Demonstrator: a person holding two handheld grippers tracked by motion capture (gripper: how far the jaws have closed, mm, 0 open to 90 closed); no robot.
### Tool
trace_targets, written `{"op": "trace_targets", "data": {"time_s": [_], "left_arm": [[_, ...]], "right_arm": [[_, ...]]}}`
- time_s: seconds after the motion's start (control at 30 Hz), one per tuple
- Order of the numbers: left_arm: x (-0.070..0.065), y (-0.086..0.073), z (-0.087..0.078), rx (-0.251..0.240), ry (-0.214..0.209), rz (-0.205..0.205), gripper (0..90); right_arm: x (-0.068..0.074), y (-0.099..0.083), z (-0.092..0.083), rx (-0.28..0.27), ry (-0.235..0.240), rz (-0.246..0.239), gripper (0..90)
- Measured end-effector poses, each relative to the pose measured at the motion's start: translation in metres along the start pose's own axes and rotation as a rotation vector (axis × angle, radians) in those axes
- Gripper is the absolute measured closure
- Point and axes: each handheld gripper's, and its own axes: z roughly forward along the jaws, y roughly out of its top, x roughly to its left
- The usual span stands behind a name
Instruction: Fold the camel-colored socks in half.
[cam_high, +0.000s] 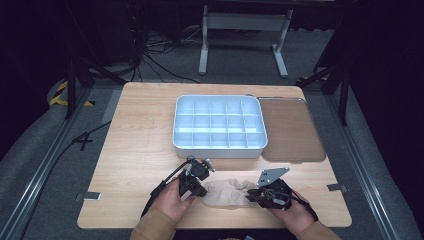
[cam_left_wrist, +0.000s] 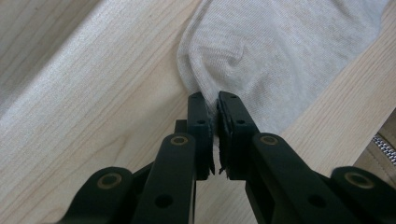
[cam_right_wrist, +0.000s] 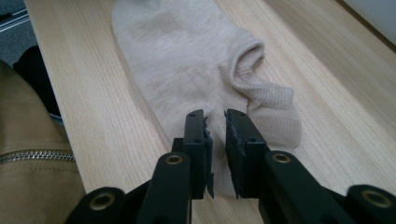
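The sock (cam_high: 227, 192) lay flat on the table (cam_high: 140, 145) at the lower centre of the high view, between the two claws. The left claw (cam_left_wrist: 212, 100) was clamped on a pinch of fabric at one end of the sock. The right claw (cam_right_wrist: 215, 116) stood over the cuff end, its jaws slightly apart, with the fabric lying beneath them and not yet pinched.

Risks from this position:
- The left grip held only a thin fold at the edge; a pull could strip the fabric out of the pads.
- If the right claw closed too high, it would miss the fabric, and the sock would then drag by one end.
- The divided tray (cam_high: 219, 125) sat near, above the sock; a hurried lift could snag its rim.
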Motion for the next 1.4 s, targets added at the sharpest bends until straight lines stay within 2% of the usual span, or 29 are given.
{"op": "trace_targets", "data": {"time_s": [0.1,0.2,0.27,0.4,0.5,0.63,0.7,0.8,0.9,1.13,1.2,1.27,1.4], "left_arm": [[-0.002,0.001,-0.003,-0.012,-0.021,-0.001,84.3],[-0.004,0.001,-0.006,-0.014,-0.018,0.005,84.3],[-0.005,0.001,-0.008,-0.018,-0.02,0.006,84.3],[-0.005,0.001,-0.01,-0.026,-0.028,0.003,84.3],[-0.005,0.001,-0.012,-0.024,-0.031,0.003,84.3],[-0.004,0.0,-0.016,-0.043,-0.048,-0.001,84.3],[-0.003,0.0,-0.02,-0.047,-0.064,-0.011,84.3],[-0.002,-0.001,-0.024,-0.06,-0.082,-0.003,84.3],[-0.002,0.0,-0.027,-0.071,-0.099,-0.01,84.3],[-0.005,0.001,-0.03,-0.068,-0.109,0.003,84.2],[-0.006,0.0,-0.031,-0.062,-0.108,-0.006,84.1],[-0.005,0.0,-0.032,-0.059,-0.109,-0.004,84.1],[-0.004,0.001,-0.033,-0.056,-0.107,-0.006,84.1]], "right_arm": [[0.001,0.002,0.001,-0.025,0.001,0.006,82.3],[0.004,0.008,0.003,-0.046,0.02,0.001,83.5],[0.009,0.013,0.007,-0.053,0.035,-0.021,84.9],[0.021,0.021,0.019,-0.039,0.065,-0.056,85.0],[0.024,0.022,0.022,-0.034,0.07,-0.06,85.1],[0.023,0.022,0.031,0.003,0.067,-0.058,86.1],[0.022,0.021,0.034,-0.001,0.077,-0.053,86.7],[0.022,0.02,0.035,-0.005,0.079,-0.067,88.1],[0.022,0.02,0.035,-0.008,0.078,-0.074,88.6],[0.023,0.021,0.034,-0.006,0.077,-0.079,88.6],[0.023,0.02,0.028,-0.025,0.062,-0.088,88.7],[0.021,0.019,0.022,-0.045,0.063,-0.074,88.7],[0.006,0.008,0.007,-0.053,0.018,-0.011,88.7]]}}
